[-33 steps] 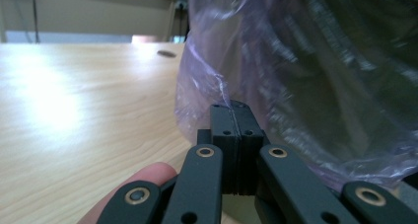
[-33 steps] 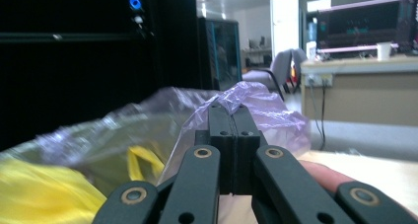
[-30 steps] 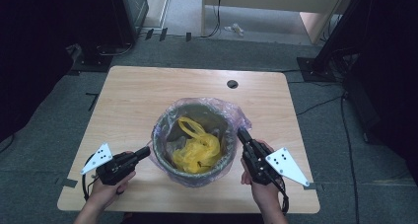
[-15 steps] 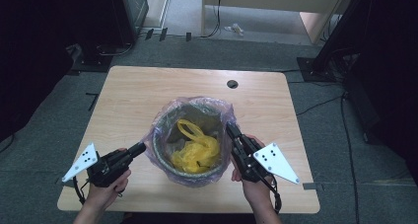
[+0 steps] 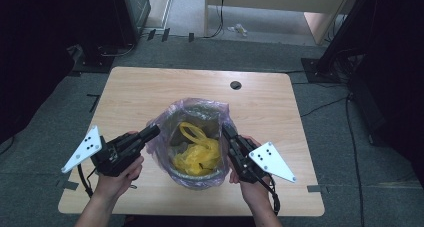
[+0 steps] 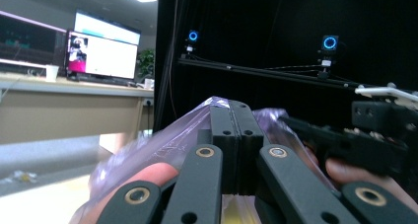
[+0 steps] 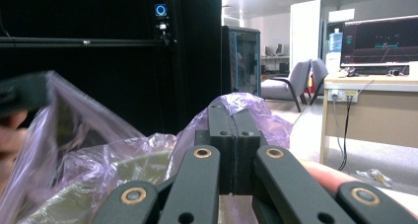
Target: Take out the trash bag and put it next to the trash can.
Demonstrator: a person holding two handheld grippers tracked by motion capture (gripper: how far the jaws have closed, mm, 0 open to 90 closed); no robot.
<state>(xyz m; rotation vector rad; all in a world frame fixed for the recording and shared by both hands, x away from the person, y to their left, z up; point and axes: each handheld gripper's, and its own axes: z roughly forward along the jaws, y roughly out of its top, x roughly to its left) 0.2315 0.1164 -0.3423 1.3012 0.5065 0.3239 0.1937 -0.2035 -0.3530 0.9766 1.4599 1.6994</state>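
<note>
Purple bag liner [image 5: 165,118] lines a bin [image 5: 196,174] at the near middle of the counter [image 5: 150,87], with a yellow bag [image 5: 197,154] inside. Since a second ago both grippers have closed in on the rim: left gripper [image 5: 150,132] and right gripper [image 5: 226,132] each have fingers pressed together on the liner's edge, suggesting it will be lifted. Nothing else crowds the bin.
</note>
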